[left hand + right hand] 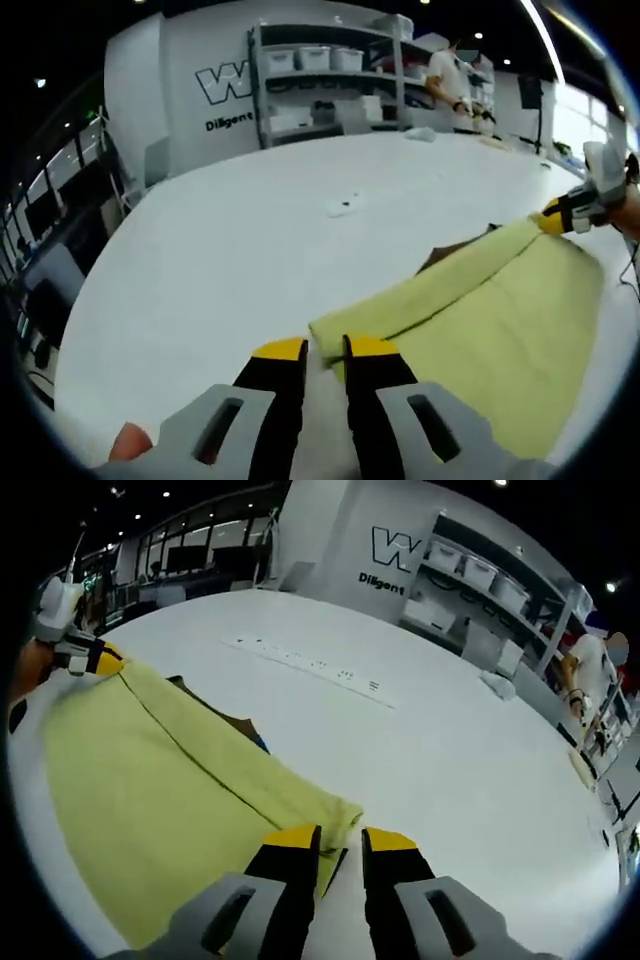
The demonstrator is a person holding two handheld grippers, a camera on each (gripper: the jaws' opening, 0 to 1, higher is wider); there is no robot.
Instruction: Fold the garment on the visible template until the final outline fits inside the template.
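Pinching opposite corners of the yellow garment (500,320) on the white worktop (250,260), our left claw (325,352) and right claw (340,842) should carry the fold over evenly, edges aligned.

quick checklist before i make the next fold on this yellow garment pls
1. Left hand-held gripper at a corner of the yellow garment: ok, tips sit at the folded corner; whether cloth is pinched, cannot tell.
2. Right hand-held gripper at the opposite corner: ok, tips meet the cloth edge; actual grip, cannot tell.
3. Folded edge between the two corners straight: ok, it runs as an even band.
4. Garment lying flat on the white table: ok, no big bunching seen.
5. Dark template under the garment: only a small part peeks out, so fit inside its outline cannot tell.
6. Garment fully on the table: cannot tell, its near edge runs past the picture.
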